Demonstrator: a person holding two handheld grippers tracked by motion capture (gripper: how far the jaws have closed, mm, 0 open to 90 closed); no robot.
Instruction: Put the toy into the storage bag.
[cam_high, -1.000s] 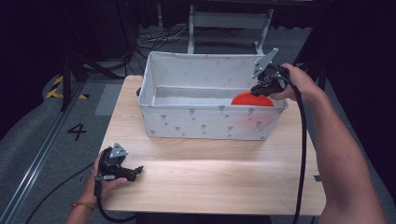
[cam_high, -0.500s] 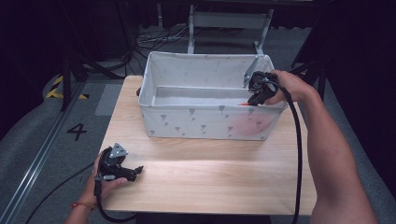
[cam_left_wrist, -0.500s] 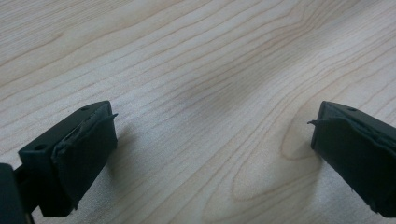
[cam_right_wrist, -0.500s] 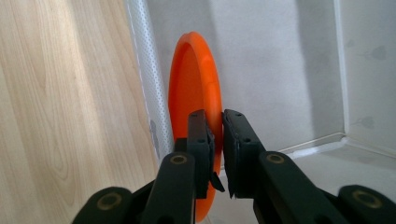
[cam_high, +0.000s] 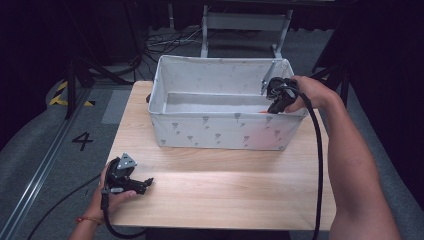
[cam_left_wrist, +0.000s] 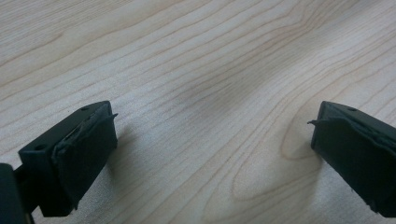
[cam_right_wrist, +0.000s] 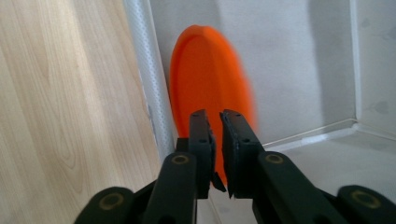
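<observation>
Orange plate (cam_right_wrist: 210, 88), flat, round and raised-rimmed (standing on edge inside bin (cam_right_wrist: 289, 56)).

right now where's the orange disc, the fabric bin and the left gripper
orange disc (cam_right_wrist: 205, 79), right gripper view, on its flat face above the jaws
fabric bin (cam_high: 220, 131), high view, on its near outer wall
left gripper (cam_left_wrist: 212, 154), left gripper view, midway between its open jaws, over the table

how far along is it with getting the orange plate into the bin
Nearly done: the orange plate is already inside the fabric bin, standing on edge by its near wall. In hand: the right gripper is shut on the plate's rim. Left: letting go and lifting out. The left gripper rests open on the wooden table.
</observation>
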